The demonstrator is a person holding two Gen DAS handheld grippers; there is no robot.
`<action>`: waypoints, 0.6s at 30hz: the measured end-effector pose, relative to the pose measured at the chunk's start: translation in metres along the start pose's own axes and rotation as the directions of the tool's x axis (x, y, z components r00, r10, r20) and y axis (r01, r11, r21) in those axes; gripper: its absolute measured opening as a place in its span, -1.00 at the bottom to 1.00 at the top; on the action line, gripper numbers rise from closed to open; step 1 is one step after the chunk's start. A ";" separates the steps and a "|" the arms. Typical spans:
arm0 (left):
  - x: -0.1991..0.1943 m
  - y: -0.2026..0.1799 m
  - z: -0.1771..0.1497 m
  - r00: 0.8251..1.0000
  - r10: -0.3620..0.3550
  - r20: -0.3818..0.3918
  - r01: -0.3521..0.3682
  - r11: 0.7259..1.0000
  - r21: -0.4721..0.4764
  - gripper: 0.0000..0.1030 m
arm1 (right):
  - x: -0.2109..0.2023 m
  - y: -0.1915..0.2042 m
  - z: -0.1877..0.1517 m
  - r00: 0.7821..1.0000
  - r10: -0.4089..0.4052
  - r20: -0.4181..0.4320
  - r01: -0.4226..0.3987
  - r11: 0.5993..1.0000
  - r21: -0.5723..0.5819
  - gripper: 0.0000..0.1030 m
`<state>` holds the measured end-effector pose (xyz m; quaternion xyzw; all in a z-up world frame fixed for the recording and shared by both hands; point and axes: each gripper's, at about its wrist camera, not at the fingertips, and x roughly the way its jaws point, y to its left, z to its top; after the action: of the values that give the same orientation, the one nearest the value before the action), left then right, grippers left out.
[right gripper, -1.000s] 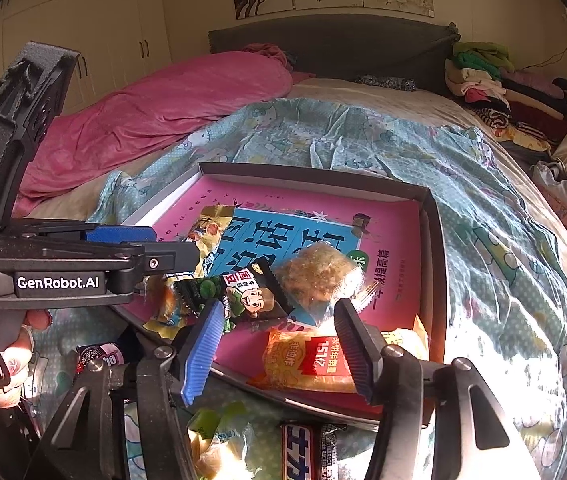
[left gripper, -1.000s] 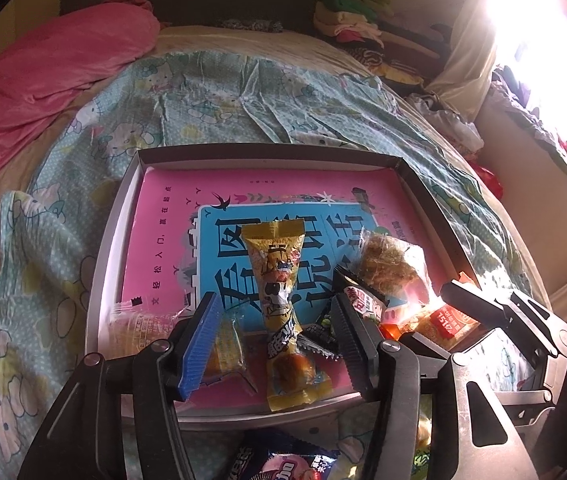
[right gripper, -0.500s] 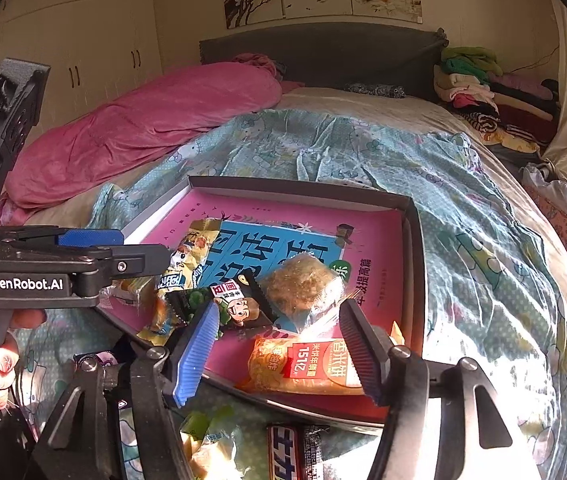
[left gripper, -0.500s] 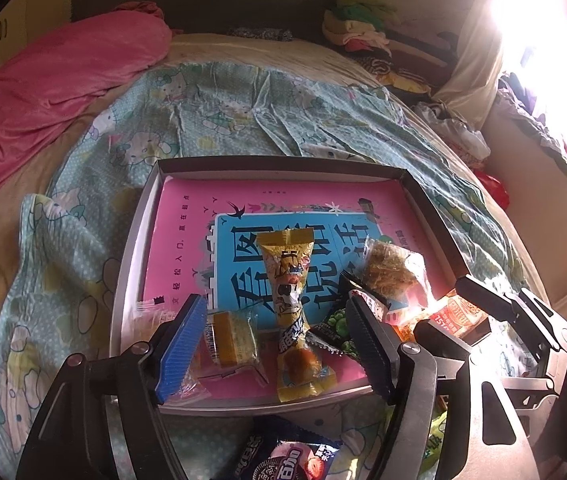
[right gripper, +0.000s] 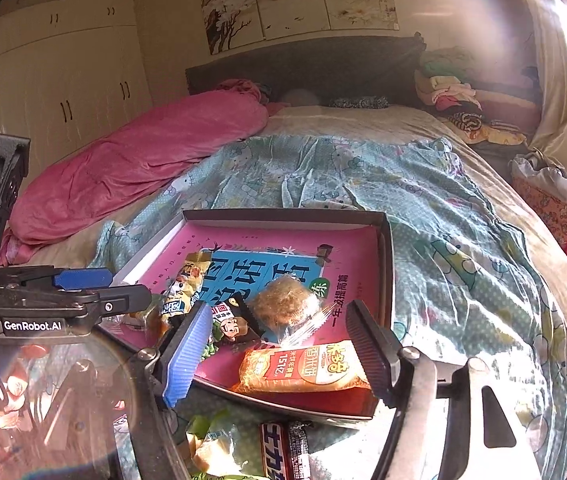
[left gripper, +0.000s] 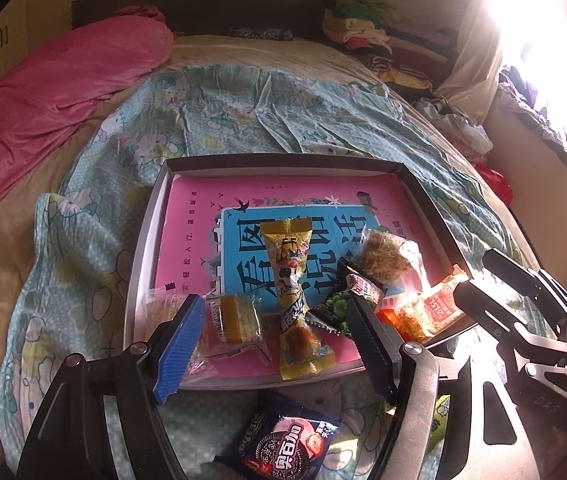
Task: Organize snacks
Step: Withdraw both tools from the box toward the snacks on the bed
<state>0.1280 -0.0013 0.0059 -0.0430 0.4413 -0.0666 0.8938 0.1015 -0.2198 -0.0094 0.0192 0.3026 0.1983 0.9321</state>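
Observation:
A shallow box [left gripper: 283, 159] with a pink and blue book inside lies on the bed; it also shows in the right wrist view [right gripper: 287, 214]. In it lie a long yellow snack [left gripper: 293, 292], a small cake pack [left gripper: 235, 318], a dark green pack [left gripper: 337, 306], a round rice cake [left gripper: 385, 258] and an orange cracker pack [right gripper: 305, 368]. My left gripper [left gripper: 273, 346] is open and empty above the box's near edge. My right gripper [right gripper: 273, 354] is open and empty over the orange pack. An Oreo pack [left gripper: 283, 446] and a chocolate bar [right gripper: 283, 452] lie outside the box.
A teal printed blanket [left gripper: 267, 112] covers the bed, with a pink quilt [left gripper: 43, 76] at the left. Folded clothes [right gripper: 455, 92] are piled by the headboard. A green snack bag [right gripper: 215, 444] lies near the chocolate bar. Wardrobes stand at the far left.
Both grippers have pulled back and up from the box, still open. The small cake pack now lies clear in the box between the left fingers.

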 end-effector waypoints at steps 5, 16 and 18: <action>-0.005 -0.002 -0.002 1.000 -0.009 -0.002 0.009 1.000 0.011 0.46 | -0.007 -0.003 0.000 1.000 0.000 0.003 0.000 1.000 0.015 0.36; -0.012 0.002 -0.016 1.000 -0.017 -0.020 0.017 0.999 0.028 0.46 | -0.025 -0.019 -0.005 0.999 -0.045 -0.011 0.045 0.996 0.078 0.36; -0.011 0.003 -0.020 0.999 -0.017 -0.027 0.018 0.999 0.028 0.46 | -0.027 -0.022 -0.007 0.999 -0.051 -0.014 0.052 0.995 0.088 0.36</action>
<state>0.1057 0.0033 0.0025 -0.0334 0.4520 -0.0810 0.8877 0.0854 -0.2508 -0.0031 0.0511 0.3171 0.1606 0.9333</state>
